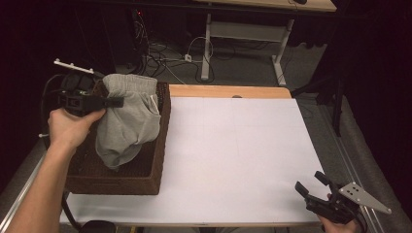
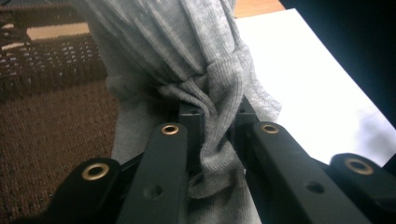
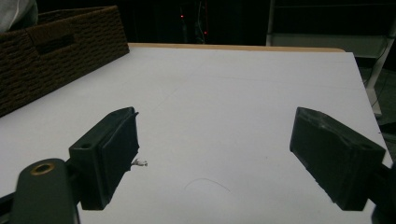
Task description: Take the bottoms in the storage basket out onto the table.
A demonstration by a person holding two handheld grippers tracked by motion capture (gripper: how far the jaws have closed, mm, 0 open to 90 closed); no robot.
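Grey garment, held over basket

Left gripper (image 1: 116, 101) clenched on bunched grey garment (image 1: 127, 121), hanging above brown woven basket (image 1: 121, 182). Right gripper (image 1: 311, 183) released, jaws wide over white table (image 1: 233, 155).

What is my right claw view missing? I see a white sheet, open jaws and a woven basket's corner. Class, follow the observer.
Observer: The left claw is shut on a grey garment.
Operator: Where is the garment?
Observer: It hangs above the brown basket, its lower end inside.
Operator: And my right claw?
Observer: The right claw hovers open at the white sheet's near right corner, far from the basket.
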